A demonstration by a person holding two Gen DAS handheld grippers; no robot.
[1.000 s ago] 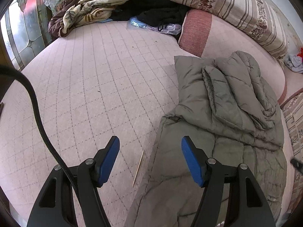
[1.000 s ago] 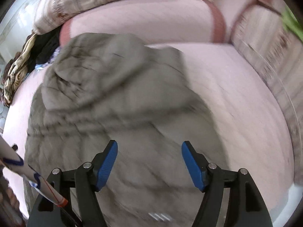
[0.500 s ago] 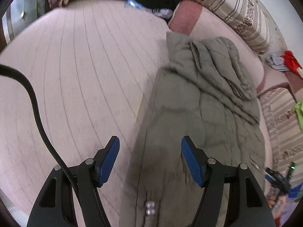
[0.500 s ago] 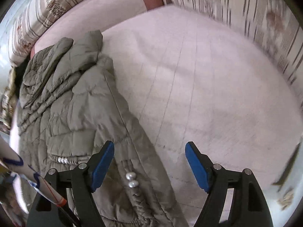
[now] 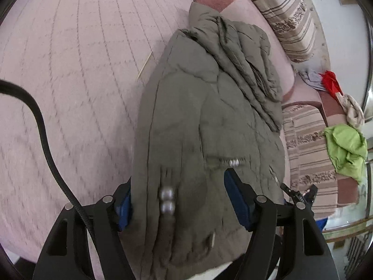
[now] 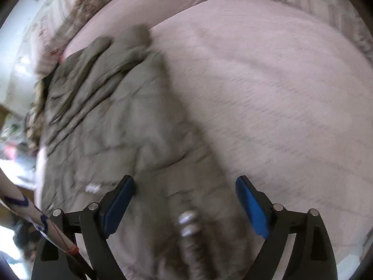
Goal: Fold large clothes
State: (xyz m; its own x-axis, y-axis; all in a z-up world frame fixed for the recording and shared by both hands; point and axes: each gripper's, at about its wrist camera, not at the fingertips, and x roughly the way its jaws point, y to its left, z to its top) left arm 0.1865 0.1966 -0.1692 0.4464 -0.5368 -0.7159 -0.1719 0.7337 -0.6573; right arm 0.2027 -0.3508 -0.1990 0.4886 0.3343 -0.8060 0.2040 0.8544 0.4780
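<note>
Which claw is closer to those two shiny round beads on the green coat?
Too close to call: the two beads lie between the fingers of both the left claw and the right claw.

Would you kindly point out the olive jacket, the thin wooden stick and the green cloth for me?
olive jacket point(image 5: 186, 107), left wrist view, middle of its quilted body.
wooden stick point(image 5: 145, 64), left wrist view, mid-length.
green cloth point(image 5: 345, 149), left wrist view, centre of the bundle.
</note>
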